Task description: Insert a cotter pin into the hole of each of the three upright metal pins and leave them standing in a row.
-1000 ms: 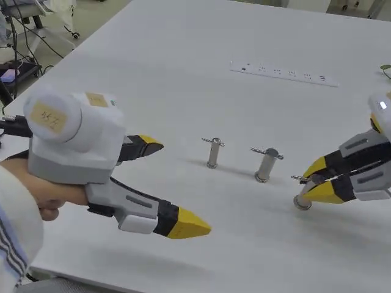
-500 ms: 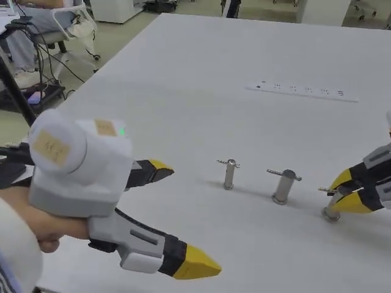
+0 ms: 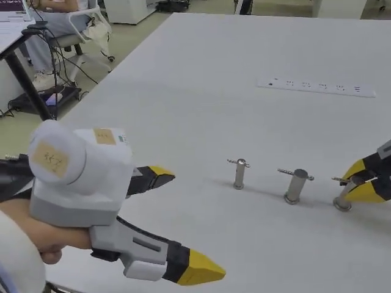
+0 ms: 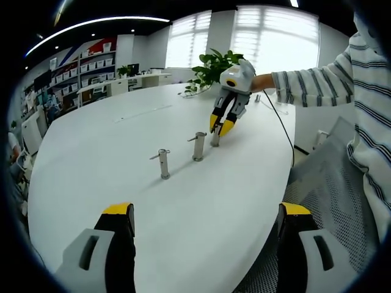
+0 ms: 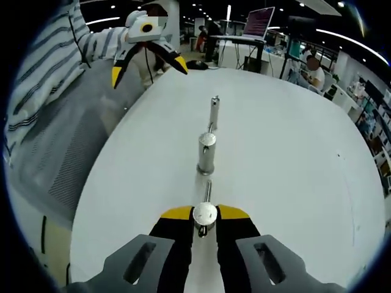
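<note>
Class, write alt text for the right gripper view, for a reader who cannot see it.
The right gripper grips the nearest metal pin between its yellow-tipped fingers on a white table. The middle pin and the far pin stand upright in line beyond it, and the left gripper hangs open at upper left.

1. My white table [image 3: 201, 79] is wide, with a power strip [image 3: 316, 88] lying at its far side.
2. Bright windows [image 4: 275, 36] stand behind a plant [image 4: 214, 64].
3. Shelves [image 4: 101, 58] line one wall; a chair [image 3: 91, 27] stands on the floor [image 3: 131, 30].
4. A light strip [image 4: 91, 24] curves overhead.
</note>
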### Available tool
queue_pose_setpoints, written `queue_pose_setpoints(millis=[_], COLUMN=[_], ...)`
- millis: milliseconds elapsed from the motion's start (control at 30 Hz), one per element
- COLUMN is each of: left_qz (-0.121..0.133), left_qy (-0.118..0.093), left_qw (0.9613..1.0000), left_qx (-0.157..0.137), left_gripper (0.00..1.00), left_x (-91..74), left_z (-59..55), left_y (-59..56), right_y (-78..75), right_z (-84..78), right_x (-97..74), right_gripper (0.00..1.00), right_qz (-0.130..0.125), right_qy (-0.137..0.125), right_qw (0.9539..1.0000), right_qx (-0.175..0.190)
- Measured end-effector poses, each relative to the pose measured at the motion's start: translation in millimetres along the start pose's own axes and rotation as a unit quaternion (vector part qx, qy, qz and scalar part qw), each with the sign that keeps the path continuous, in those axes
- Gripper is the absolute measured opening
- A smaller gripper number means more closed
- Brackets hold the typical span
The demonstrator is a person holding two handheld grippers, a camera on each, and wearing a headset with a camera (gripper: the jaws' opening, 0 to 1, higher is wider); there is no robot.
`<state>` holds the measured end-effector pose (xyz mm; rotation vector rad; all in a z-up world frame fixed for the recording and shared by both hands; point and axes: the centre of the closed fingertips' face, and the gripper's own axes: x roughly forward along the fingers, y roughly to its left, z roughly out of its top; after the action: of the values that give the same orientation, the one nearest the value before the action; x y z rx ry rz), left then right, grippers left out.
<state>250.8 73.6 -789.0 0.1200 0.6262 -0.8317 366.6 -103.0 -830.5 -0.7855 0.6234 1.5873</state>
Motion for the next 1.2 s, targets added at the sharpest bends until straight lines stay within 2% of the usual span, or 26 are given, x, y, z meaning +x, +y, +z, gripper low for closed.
queue_pose_setpoints(millis=[67,333,467,567,633,733,833,900,933,1000,1067,1200], left_qz=[-0.003,-0.005,-0.003,-0.004,-0.006,0.002,0.009,0.012,0.014,0.017,0.019,0.027], left_qy=[-0.009,-0.010,-0.012,-0.011,-0.010,-0.010,-0.017,-0.020,-0.020,-0.023,-0.029,-0.044], left_qw=[0.9999,0.9997,0.9995,0.9993,0.9994,0.9994,0.9990,0.9987,0.9987,0.9984,0.9980,0.9968], left_qx=[-0.008,-0.021,-0.030,-0.035,-0.034,-0.034,-0.041,-0.044,-0.045,-0.049,-0.053,-0.061], left_gripper=[0.97,0.97,0.97,0.97,0.96,0.96,0.96,0.94,0.93,0.93,0.93,0.94], left_x=[-0.3,-0.8,-0.5,0.5,1.2,1.9,2.4,2.7,2.9,3.5,4.1,8.1], left_z=[2.1,2.0,0.6,-1.0,-1.7,-1.2,1.2,2.0,1.5,1.9,3.4,9.1], left_y=[-2.9,-6.7,-8.1,-10.0,-11.2,-9.0,-7.1,-6.5,-6.4,-6.4,-6.7,-7.7], right_y=[0.6,-0.7,-0.5,0.8,-1.1,-9.3,-10.6,-8.3,-7.8,-1.0,4.3,11.2], right_z=[-0.5,-0.7,0.3,-1.1,3.0,7.2,14.5,15.4,18.2,24.1,24.8,23.1], right_x=[-0.5,-0.8,-1.0,-2.5,-5.6,-13.6,-22.7,-30.0,-34.9,-40.3,-43.2,-45.1], right_gripper=[0.15,0.16,0.17,0.19,0.22,0.27,0.28,0.31,0.33,0.36,0.38,0.42], right_qz=[0.001,-0.006,-0.014,-0.021,-0.035,-0.074,-0.092,-0.104,-0.119,-0.124,-0.129,-0.150], right_qy=[0.002,-0.006,-0.022,-0.020,-0.034,-0.051,-0.082,-0.085,-0.093,-0.118,-0.125,-0.147], right_qw=[1.0000,1.0000,0.9996,0.9995,0.9986,0.9945,0.9887,0.9863,0.9835,0.9773,0.9756,0.9637], right_qx=[-0.005,-0.001,0.013,0.014,0.023,0.054,0.085,0.097,0.100,0.124,0.126,0.164])
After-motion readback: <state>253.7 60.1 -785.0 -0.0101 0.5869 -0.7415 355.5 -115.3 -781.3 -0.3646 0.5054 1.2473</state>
